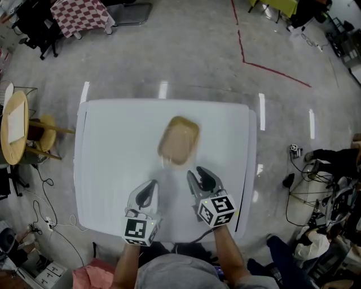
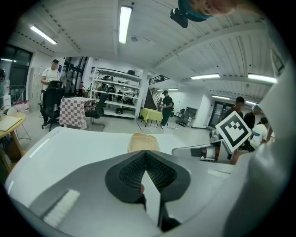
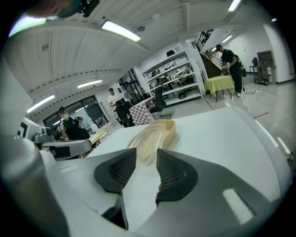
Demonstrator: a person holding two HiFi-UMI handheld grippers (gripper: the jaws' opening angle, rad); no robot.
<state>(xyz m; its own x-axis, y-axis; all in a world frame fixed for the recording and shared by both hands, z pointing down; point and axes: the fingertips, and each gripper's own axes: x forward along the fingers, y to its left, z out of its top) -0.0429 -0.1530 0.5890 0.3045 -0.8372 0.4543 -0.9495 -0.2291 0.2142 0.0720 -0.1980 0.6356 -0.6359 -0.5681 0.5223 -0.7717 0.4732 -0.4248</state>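
A shallow tan, see-through plastic tray [image 1: 179, 141] lies in the middle of the white table [image 1: 113, 141]. My left gripper [image 1: 148, 192] hovers near the table's front edge, a short way below and left of the tray. Its jaws meet at the tips with nothing between them [image 2: 145, 153], and the tray [image 2: 142, 141] shows just beyond. My right gripper [image 1: 199, 178] sits close to the tray's near right corner. It stands open by a narrow gap [image 3: 146, 152] that is empty, with the tray [image 3: 155, 134] straight ahead.
A round wooden table [image 1: 14, 118] and a chair stand off the left side. A checkered-cloth table [image 1: 82, 14] is at the far left. Red tape [image 1: 271, 69] marks the floor beyond. Cables and gear [image 1: 316, 192] crowd the right side, and people stand in the room behind.
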